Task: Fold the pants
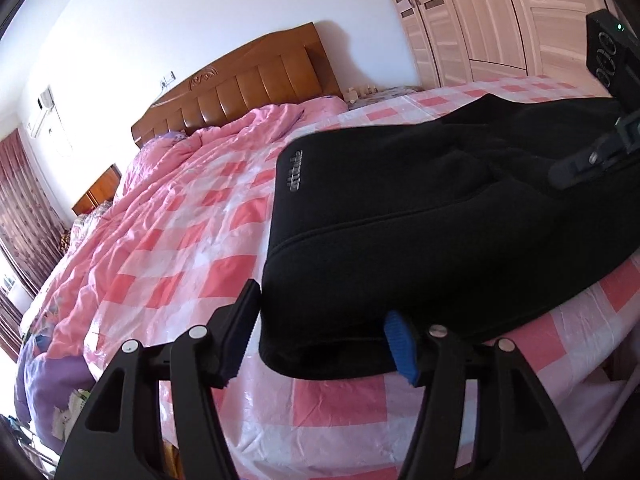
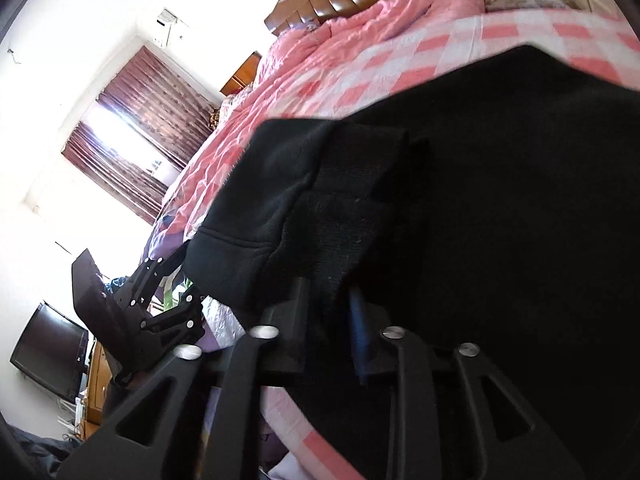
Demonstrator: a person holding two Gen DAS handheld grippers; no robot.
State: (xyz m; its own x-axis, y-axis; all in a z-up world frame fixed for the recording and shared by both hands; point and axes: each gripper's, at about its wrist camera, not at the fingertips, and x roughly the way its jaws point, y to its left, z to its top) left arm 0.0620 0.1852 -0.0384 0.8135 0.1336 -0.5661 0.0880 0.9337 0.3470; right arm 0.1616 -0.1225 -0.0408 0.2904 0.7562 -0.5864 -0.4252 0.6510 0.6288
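Lying folded into a thick black slab near the bed's edge, the pants (image 1: pixel 420 216) cover the pink checked sheet (image 1: pixel 192 240), a small logo at ten o'clock. Folding looks nearly finished; next comes squaring the edges. The left gripper (image 1: pixel 320 344) straddles the near corner, spread. The right gripper (image 2: pixel 328 320) stands spread around the hem, not pinching.

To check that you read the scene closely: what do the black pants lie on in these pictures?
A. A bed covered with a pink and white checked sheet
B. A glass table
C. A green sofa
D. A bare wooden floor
A: in the left wrist view the black pants rest on the pink and white checked sheet of a bed, with a wooden headboard behind it.
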